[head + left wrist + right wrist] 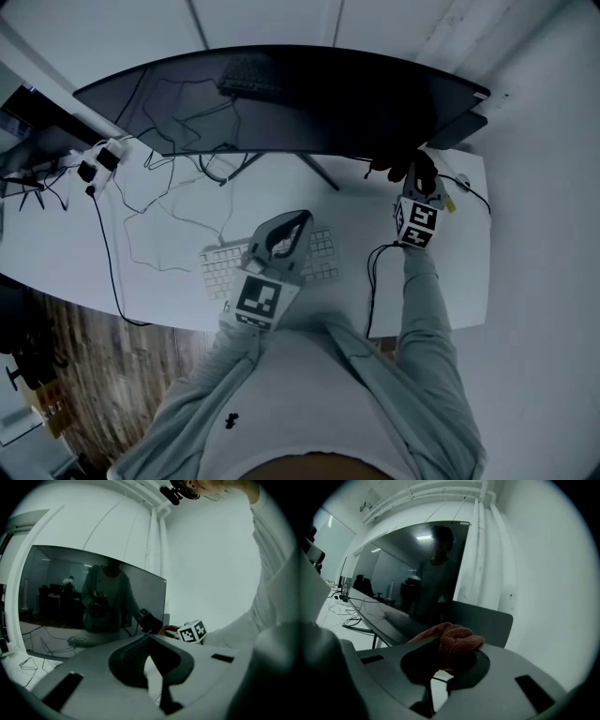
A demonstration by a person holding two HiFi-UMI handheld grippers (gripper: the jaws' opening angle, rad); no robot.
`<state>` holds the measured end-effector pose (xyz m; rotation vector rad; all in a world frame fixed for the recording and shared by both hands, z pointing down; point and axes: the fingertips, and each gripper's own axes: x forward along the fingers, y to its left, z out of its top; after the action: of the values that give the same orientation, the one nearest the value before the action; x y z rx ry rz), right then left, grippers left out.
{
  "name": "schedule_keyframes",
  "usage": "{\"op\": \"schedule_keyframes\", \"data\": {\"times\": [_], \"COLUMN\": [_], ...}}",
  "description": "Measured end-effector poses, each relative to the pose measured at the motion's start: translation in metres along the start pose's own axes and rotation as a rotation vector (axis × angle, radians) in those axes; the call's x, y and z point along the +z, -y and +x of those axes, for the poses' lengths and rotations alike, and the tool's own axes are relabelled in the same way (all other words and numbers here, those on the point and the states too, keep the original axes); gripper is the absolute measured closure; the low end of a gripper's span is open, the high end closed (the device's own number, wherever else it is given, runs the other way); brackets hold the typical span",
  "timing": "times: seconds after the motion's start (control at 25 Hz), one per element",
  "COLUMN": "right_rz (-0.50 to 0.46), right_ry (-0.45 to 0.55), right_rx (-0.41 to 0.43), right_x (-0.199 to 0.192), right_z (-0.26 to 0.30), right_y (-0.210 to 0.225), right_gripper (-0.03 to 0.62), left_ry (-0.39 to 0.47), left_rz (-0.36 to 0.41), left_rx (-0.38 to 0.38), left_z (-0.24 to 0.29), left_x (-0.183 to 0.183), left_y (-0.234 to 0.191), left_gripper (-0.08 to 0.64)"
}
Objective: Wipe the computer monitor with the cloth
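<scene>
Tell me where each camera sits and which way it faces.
Head view: on the head, facing steeply down at desk, keyboard and monitor top; shows torso, sleeves, left hand-held gripper and right hand-held gripper.
Left gripper view: on the left one, facing the screen; shows its empty jaws and a sleeve.
Right gripper view: on the right one, facing along the screen from its right end; shows its jaws shut on the cloth.
Shared: all show the monitor; the left gripper view also shows the right hand-held gripper.

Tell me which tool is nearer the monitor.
Right. The right tool, holding the cloth, is at the monitor's lower right corner; the left tool hangs over the keyboard, short of it.
</scene>
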<state>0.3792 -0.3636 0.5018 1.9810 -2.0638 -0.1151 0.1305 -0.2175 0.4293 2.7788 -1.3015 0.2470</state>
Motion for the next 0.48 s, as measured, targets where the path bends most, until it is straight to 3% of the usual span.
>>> {"op": "schedule_keyframes", "data": {"times": [0.24,0.48], "right_rz": [0.016,0.004], "right_ry": [-0.166,-0.214], "right_rx": [0.013,0.006], "right_x": [-0.049,-0.057], "right_z": [0.014,0.016], "right_y": [-0.009,-0.011], "right_gripper": [0.555,0.555], "left_ry": [-0.005,-0.011], "left_rz": [0.005,0.002], "left_rx": [-0.042,-0.051], "left_z": [0.009,0.007], "left_x": [-0.006,-0.011], "left_y": [0.015,0.021], "left_gripper": [0.54,0.54]}}
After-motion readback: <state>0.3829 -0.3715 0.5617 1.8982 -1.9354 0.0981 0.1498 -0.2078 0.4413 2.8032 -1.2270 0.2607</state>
